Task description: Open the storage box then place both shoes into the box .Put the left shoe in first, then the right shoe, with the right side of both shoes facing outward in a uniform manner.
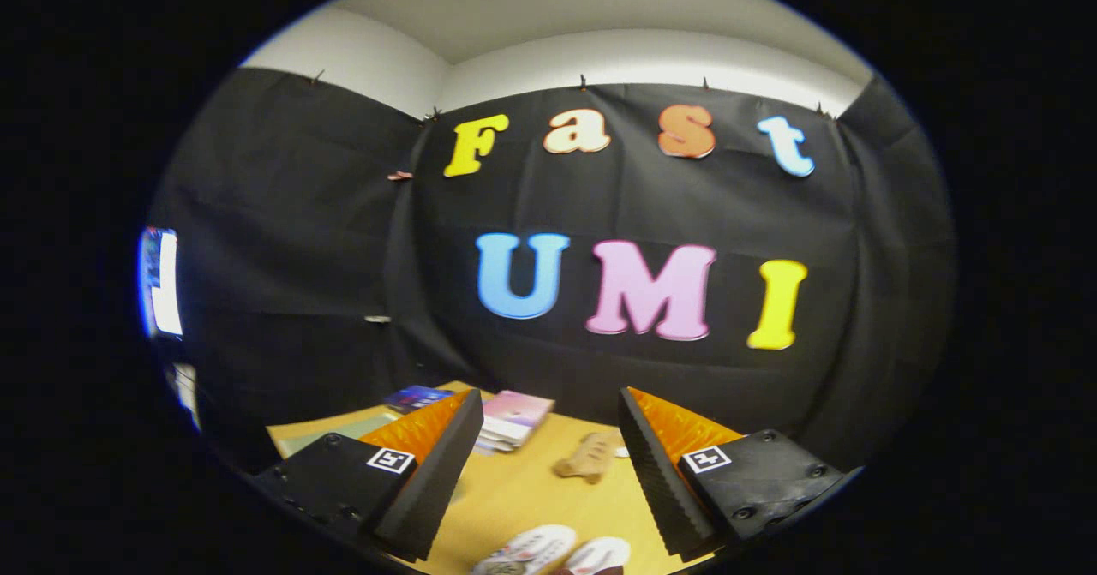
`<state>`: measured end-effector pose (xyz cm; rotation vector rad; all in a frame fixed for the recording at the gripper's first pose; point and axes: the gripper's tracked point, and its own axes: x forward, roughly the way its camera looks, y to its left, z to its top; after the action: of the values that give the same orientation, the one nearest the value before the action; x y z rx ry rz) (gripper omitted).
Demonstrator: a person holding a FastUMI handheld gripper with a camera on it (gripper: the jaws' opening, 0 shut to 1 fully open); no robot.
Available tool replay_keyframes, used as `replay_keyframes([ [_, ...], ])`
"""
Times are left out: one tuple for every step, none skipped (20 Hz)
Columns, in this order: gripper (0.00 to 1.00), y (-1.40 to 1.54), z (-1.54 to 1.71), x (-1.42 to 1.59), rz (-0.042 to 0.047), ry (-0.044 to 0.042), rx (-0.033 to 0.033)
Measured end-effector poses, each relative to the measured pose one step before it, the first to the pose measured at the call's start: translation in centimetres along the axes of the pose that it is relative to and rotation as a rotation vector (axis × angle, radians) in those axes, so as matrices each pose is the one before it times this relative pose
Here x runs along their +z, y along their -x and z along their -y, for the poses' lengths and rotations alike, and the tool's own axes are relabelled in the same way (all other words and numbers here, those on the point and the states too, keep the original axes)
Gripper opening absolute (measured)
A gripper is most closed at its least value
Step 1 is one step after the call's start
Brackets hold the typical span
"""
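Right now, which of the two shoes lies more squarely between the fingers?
The bigger-looking shoe, beside the other shoe, which sits closer to one finger. Gripper open, holding nothing.

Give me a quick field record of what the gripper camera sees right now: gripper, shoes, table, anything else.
hand-held gripper: open, fingers wide apart, holding nothing
shoes: two white toes side by side, low between the fingers, near table edge
table: yellow top
bone-shaped toy: tan, beyond the shoes, between the fingers
booklets: small stack at the far table edge, by the wall
storage box: cannot tell from this view
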<state>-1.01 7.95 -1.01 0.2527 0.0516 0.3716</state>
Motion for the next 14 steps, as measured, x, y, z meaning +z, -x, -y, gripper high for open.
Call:
replay_keyframes([
  [0.97,-0.542,-1.444,-0.257,-0.00988,-0.08071,0.08373],
  [0.97,-0.4,-1.49,-0.425,-0.01248,-0.08017,0.08973],
  [0.99,-0.638,-1.137,-0.781,-0.01571,-0.08203,0.08311],
  [1.0,-0.622,-0.657,-1.117,-0.03069,-0.08002,0.06647],
  [0.99,-0.455,0.101,-1.371,-0.04164,-0.07814,0.04347],
  [0.98,-0.43,0.375,-1.478,-0.0475,-0.08496,0.02792],
  [0.98,-0.449,0.613,-1.478,-0.05071,-0.1007,0.02173],
  [0.98,-0.81,0.519,-1.253,-0.04765,-0.10328,0.03018],
  [0.98,-0.755,0.656,-1.153,-0.03857,-0.09536,0.03202],
  [0.98,-0.891,1.229,-1.134,-0.04112,-0.09058,0.03228],
  [0.98,-0.768,1.336,-1.198,-0.04017,-0.08197,0.02557],
  [0.98,-0.763,1.33,-1.068,-0.04184,-0.06773,0.01146],
  [0.98,-0.635,1.4,-0.847,-0.04032,-0.06085,0.01045],
  [0.98,-0.742,1.722,-0.567,-0.02576,-0.04778,-0.00724],
])
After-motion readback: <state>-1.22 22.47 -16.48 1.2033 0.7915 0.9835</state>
